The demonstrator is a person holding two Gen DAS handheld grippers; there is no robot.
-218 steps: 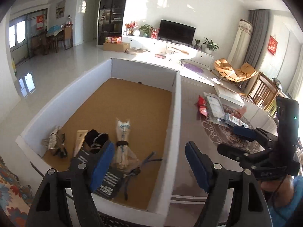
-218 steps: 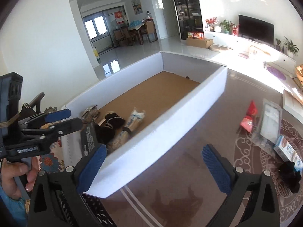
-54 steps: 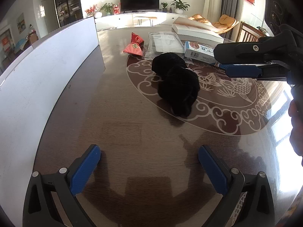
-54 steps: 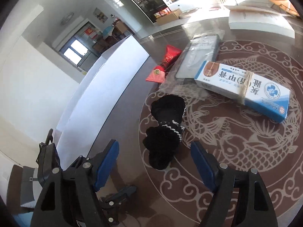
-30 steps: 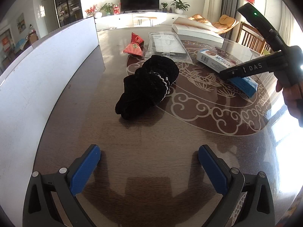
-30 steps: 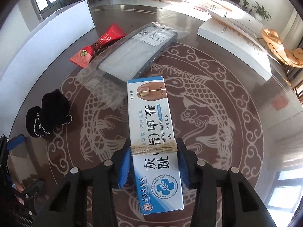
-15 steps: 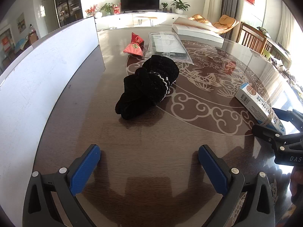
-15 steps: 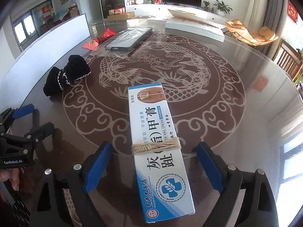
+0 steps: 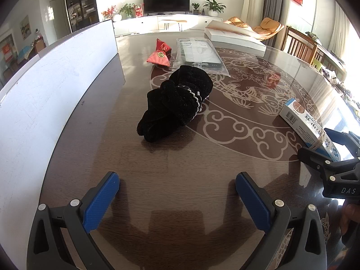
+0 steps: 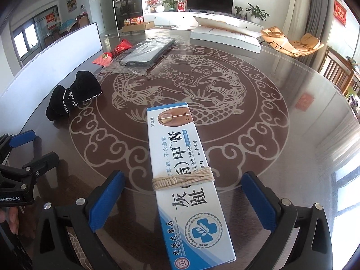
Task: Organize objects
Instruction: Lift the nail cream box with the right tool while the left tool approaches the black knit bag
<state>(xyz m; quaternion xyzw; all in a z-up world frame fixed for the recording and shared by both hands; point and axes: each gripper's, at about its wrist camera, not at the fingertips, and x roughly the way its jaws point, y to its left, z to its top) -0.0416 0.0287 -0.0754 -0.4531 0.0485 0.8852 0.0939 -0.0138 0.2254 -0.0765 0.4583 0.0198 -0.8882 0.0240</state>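
Both grippers wide | right gripper opening, released ointment box | left gripper empty

Blue-white ointment box tied with twine, flat on table, well apart from black velvet pouch

Both wrist cams low, angled down – share table, black pouch

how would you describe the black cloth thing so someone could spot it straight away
On the round dark table with the pale fish pattern, look near the tall white board wall. The black velvet pouch lies crumpled there alone, just short of the red packet; it is the only soft, dark item, edged with white beading.
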